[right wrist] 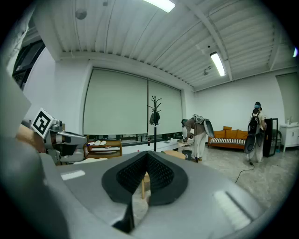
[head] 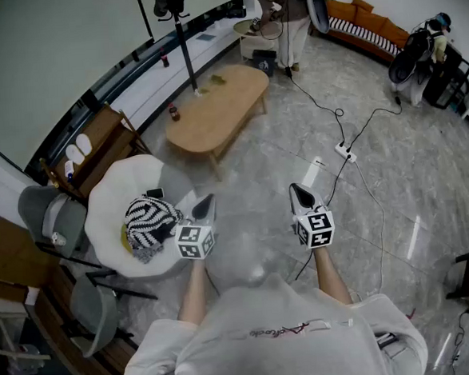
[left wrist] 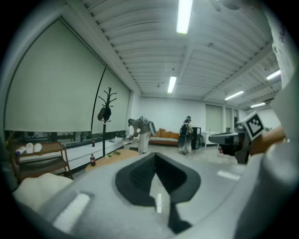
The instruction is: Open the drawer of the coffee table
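The coffee table (head: 213, 112) is an oval, light-wood table on the floor ahead of me, some way beyond both grippers. No drawer on it can be made out from here. My left gripper (head: 206, 202) and right gripper (head: 299, 192) are held side by side at waist height, pointing toward the table, both shut with nothing in them. In the left gripper view the shut left gripper (left wrist: 155, 156) is in front of the tabletop (left wrist: 112, 156). The right gripper (right wrist: 147, 156) is likewise shut, and part of the table (right wrist: 175, 153) shows beyond it.
A white round seat (head: 112, 211) with a striped cushion (head: 149, 221) is at my left, next to a wooden shelf (head: 96, 148) and grey chairs (head: 52, 215). A coat stand (head: 184, 42) rises behind the table. A power strip (head: 346, 152) with cables lies on the floor. A small bottle (head: 174, 112) stands on the table. People (head: 282, 11) and an orange sofa (head: 363, 21) are far back.
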Tool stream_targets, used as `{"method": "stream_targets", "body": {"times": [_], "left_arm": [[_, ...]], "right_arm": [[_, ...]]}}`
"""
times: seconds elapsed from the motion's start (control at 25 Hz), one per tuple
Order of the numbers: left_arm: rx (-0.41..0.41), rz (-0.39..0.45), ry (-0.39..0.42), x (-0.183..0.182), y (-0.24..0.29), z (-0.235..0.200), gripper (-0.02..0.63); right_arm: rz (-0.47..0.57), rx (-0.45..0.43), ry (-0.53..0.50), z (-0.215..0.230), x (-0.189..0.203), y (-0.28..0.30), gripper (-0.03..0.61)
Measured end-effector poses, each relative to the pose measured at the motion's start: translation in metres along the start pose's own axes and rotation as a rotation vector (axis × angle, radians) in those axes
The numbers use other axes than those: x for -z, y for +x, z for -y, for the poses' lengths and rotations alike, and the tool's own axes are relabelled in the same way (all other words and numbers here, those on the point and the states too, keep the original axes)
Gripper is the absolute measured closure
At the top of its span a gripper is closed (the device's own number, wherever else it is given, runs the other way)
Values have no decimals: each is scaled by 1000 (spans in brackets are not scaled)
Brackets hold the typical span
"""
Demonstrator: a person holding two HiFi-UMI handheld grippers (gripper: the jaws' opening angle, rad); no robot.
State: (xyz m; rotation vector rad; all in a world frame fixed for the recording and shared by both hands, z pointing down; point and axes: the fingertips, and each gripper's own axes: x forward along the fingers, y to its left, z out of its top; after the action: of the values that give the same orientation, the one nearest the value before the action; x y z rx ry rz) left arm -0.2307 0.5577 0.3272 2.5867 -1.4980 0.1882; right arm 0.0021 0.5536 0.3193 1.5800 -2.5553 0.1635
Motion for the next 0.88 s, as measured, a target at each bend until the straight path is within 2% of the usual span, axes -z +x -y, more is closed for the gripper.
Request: {"method": "stream_targets", "body": {"times": [0.56,0.88], "left_arm": [[4,-6,8,-2,12,28,614],[-12,-7,6,-3,26,50,615]], "right_arm": [[15,-15,31,21,6,-16,575],[2,-31,16,42,12,-26,575]]}}
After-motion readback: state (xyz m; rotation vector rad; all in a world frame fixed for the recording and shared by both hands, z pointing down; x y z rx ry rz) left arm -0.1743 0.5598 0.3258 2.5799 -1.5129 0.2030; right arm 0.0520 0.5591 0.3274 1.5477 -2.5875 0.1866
